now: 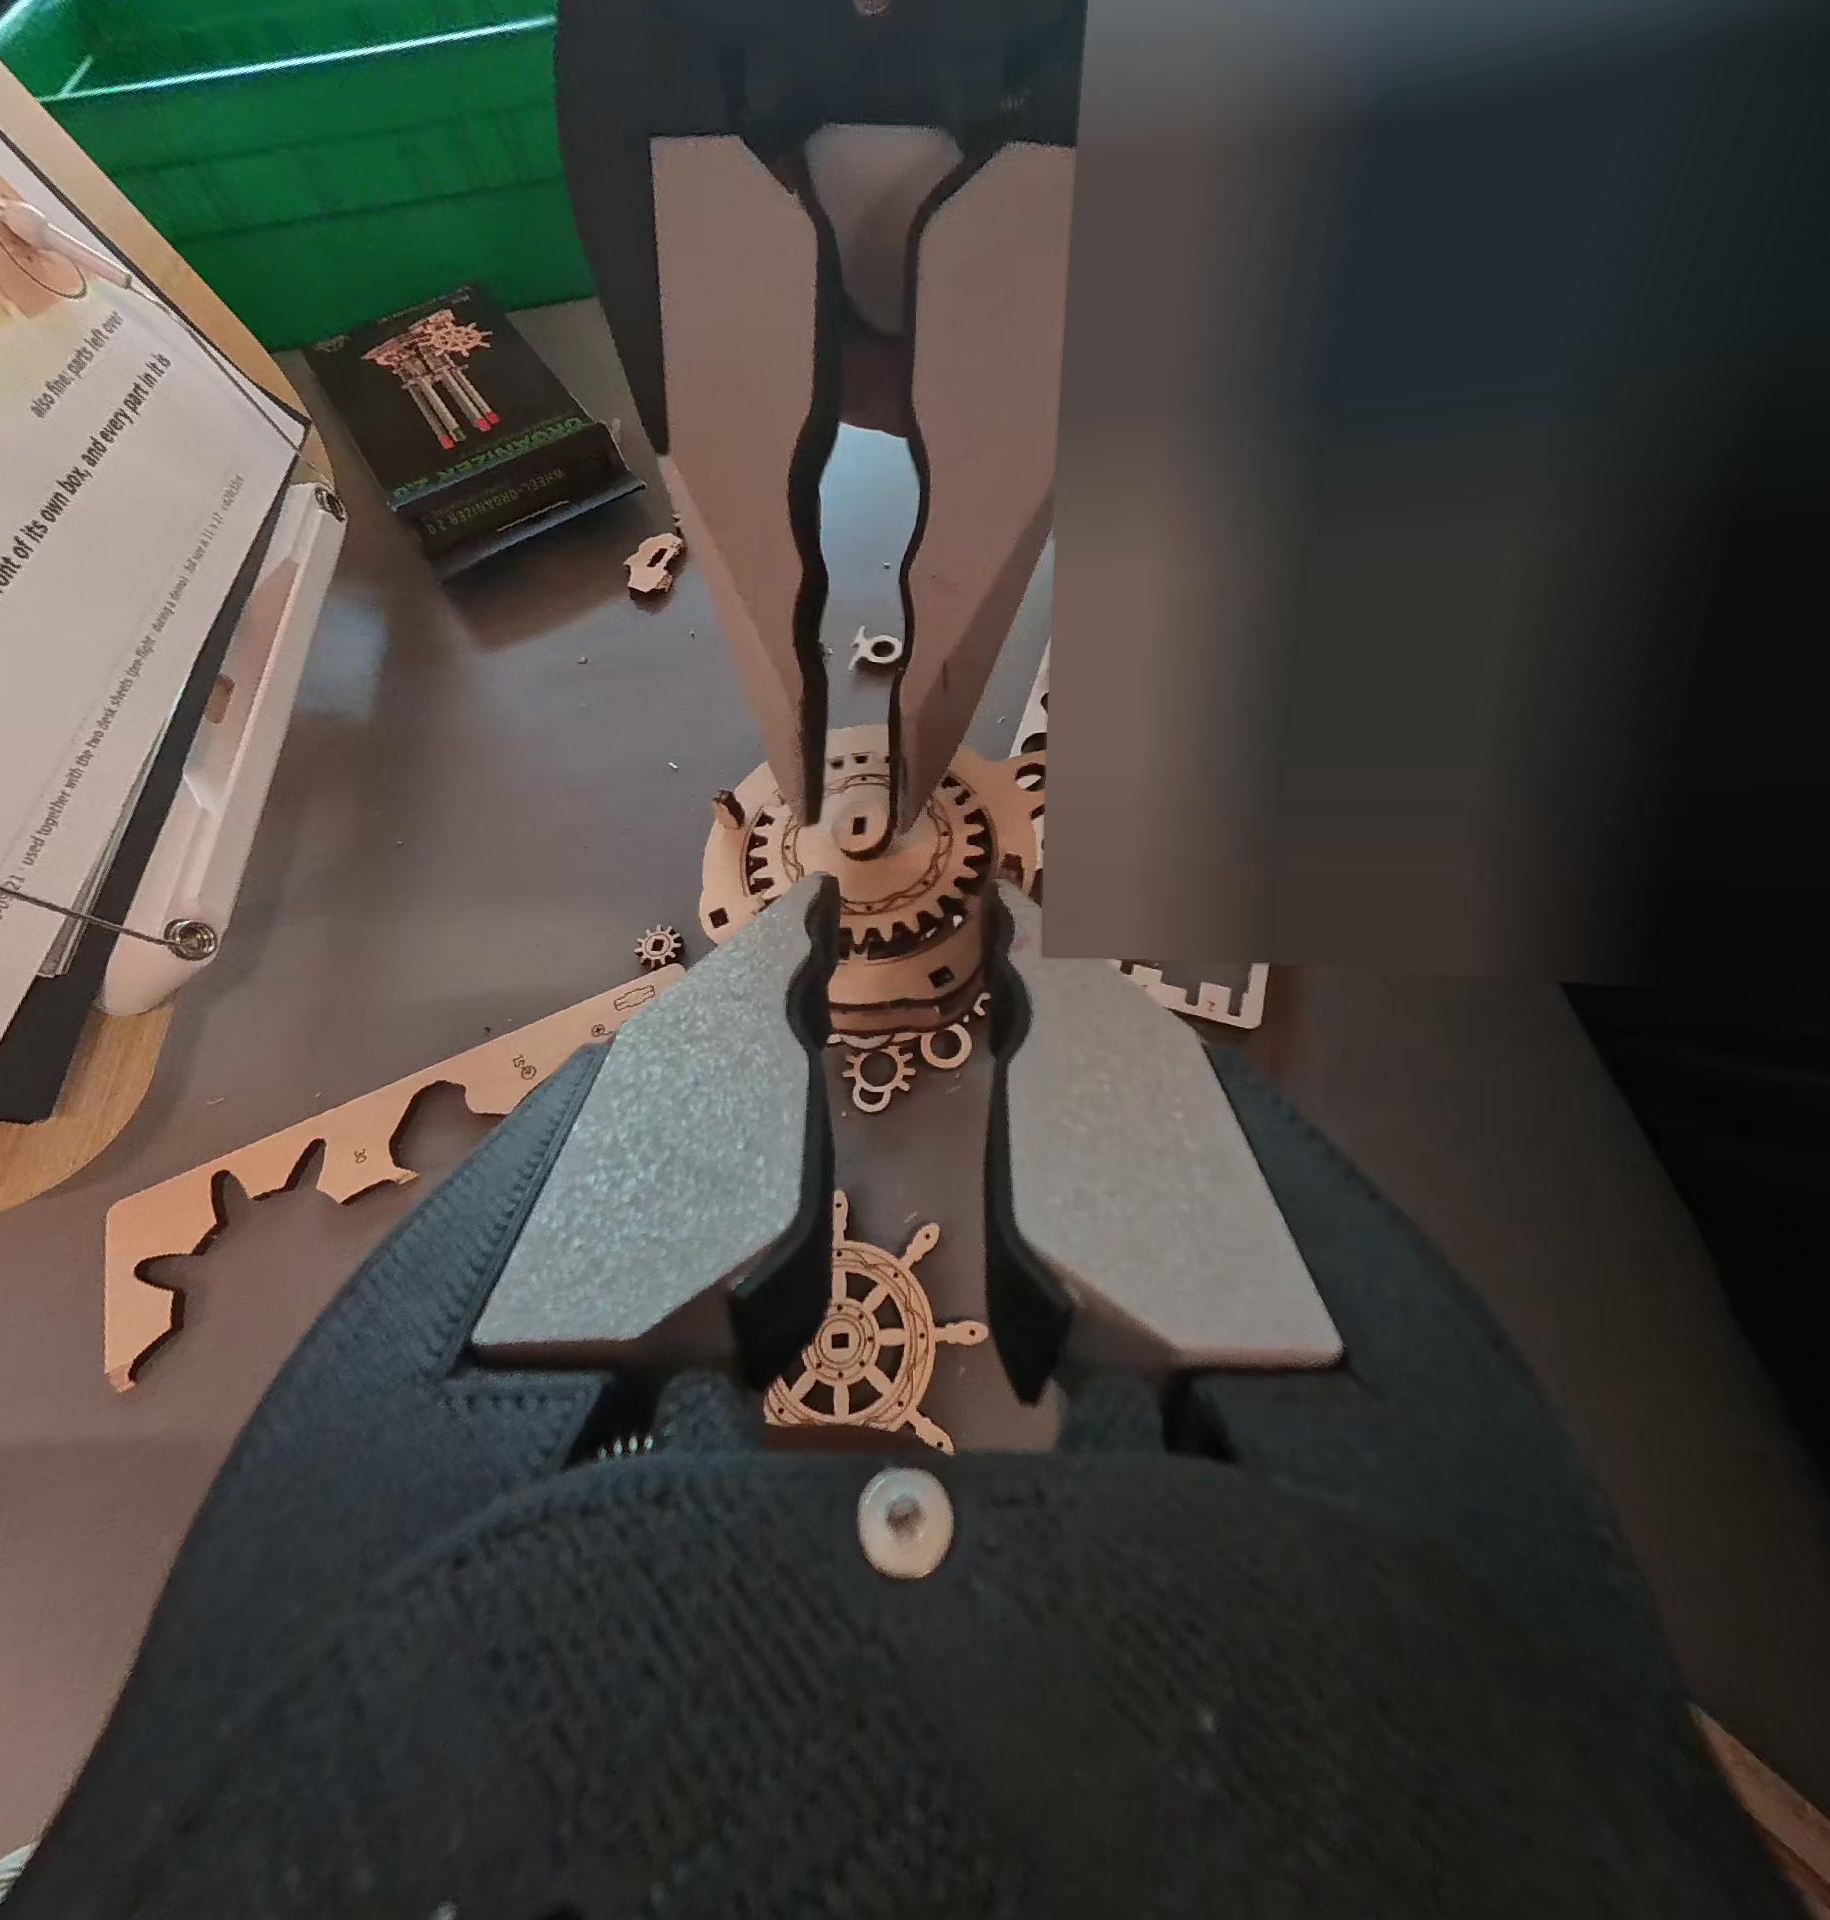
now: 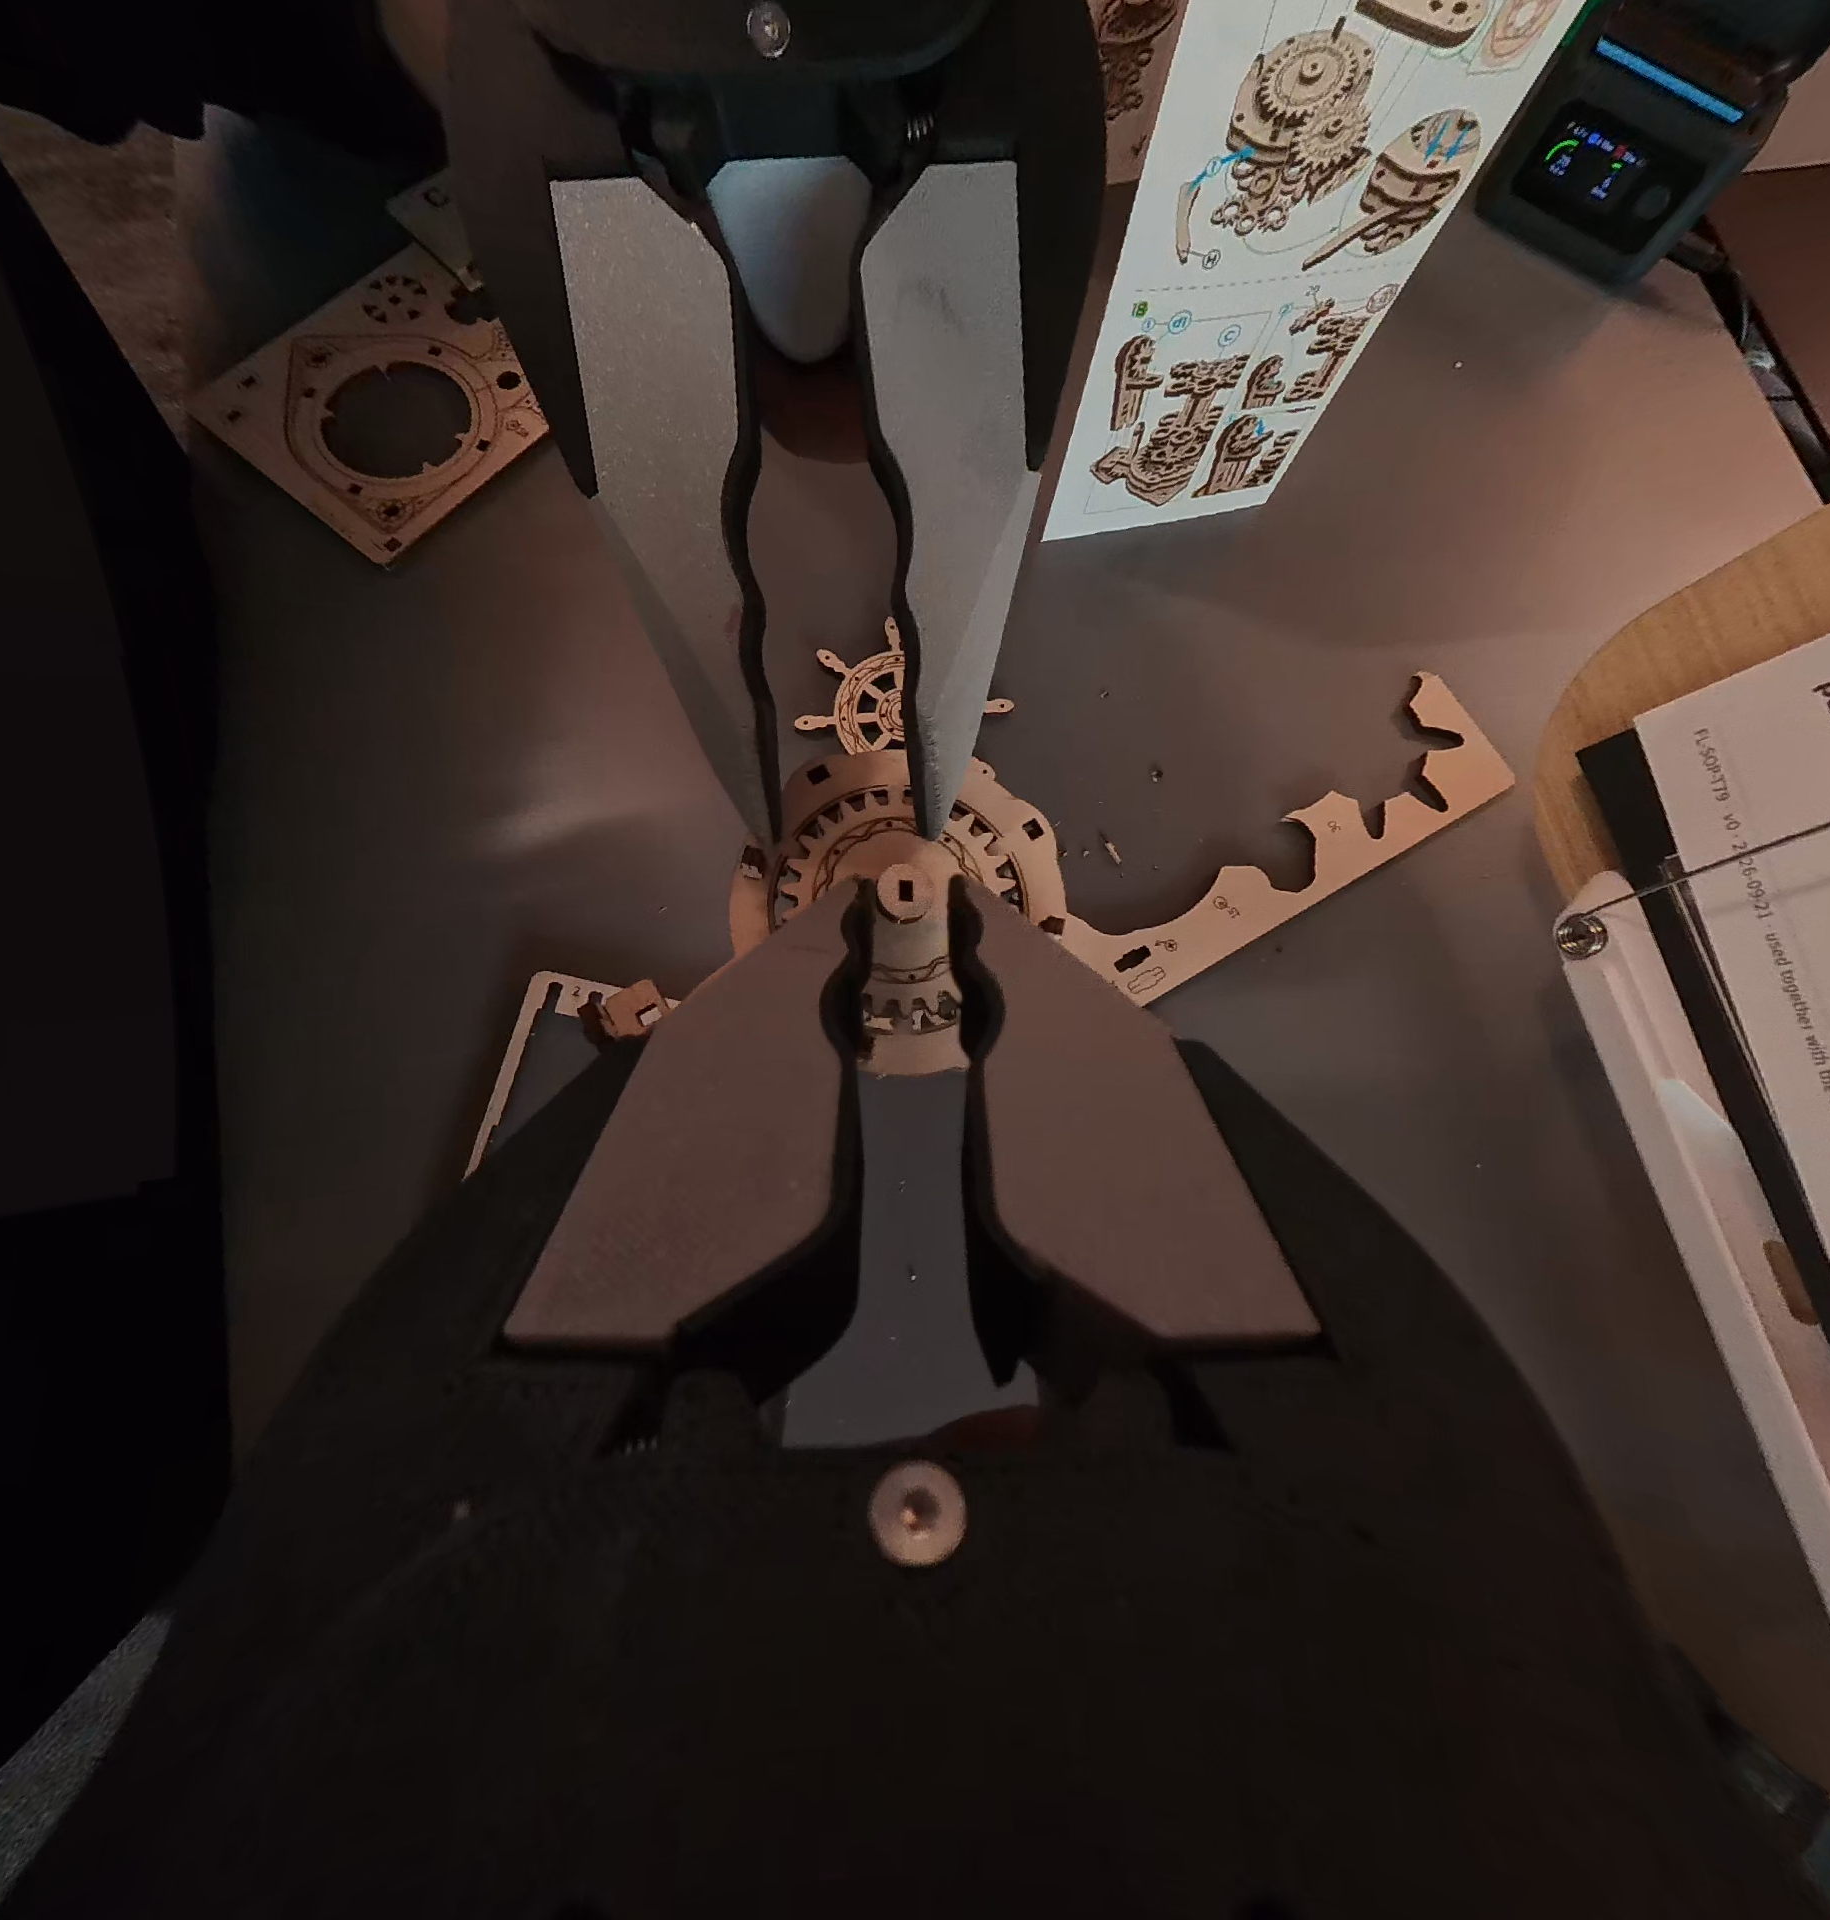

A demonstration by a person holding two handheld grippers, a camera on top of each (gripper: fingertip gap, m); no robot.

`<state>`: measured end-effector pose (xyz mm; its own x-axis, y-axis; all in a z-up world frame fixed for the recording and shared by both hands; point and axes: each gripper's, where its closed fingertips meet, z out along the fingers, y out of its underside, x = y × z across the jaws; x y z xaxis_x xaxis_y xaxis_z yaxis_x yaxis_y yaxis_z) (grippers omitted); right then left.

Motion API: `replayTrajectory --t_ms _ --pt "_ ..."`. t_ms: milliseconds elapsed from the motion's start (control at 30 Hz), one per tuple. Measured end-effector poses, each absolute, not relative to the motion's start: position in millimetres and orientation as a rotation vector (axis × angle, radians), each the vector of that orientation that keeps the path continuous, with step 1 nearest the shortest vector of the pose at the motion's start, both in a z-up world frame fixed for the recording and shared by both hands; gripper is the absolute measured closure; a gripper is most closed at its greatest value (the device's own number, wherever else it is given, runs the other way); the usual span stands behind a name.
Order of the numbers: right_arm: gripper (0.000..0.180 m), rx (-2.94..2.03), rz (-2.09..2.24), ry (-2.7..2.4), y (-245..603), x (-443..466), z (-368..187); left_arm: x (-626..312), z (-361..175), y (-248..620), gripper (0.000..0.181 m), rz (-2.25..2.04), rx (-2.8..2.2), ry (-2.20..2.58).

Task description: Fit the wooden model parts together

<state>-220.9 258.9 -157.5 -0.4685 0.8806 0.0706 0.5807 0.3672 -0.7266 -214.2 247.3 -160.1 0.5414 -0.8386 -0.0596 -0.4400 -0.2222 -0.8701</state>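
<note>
Where the frame's lower centre begins, the left gripper (image 1: 909, 914) points forward, fingers parted and flanking the wooden gear assembly (image 1: 880, 894) at mid-frame; whether the pads touch it cannot be told. Ship's-wheel part (image 1: 869, 1340): flat on the dark table (image 1: 475, 779), between the finger bases, low centre. Cut-out wooden sheet (image 1: 267, 1195): lower left. Right gripper (image 1: 857, 821): enters from the top, tips closed on the assembly's central hub (image 1: 857, 831). In the right wrist view, the right gripper (image 2: 908, 894) pinches the hub (image 2: 906, 904) at centre, the gear assembly (image 2: 890, 831) beneath. Model box (image 1: 475, 416): upper left, beyond it a green bin (image 1: 298, 187). Instruction sheet (image 2: 1254, 260): upper right.
</note>
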Motion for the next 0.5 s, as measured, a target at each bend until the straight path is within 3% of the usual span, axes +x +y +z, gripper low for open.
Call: replayTrajectory --t_ms 500 --pt "0.171 -1.243 0.944 -2.179 256.2 -219.4 -150.4 -214.8 -159.8 247.1 0.157 -0.555 -1.855 1.051"
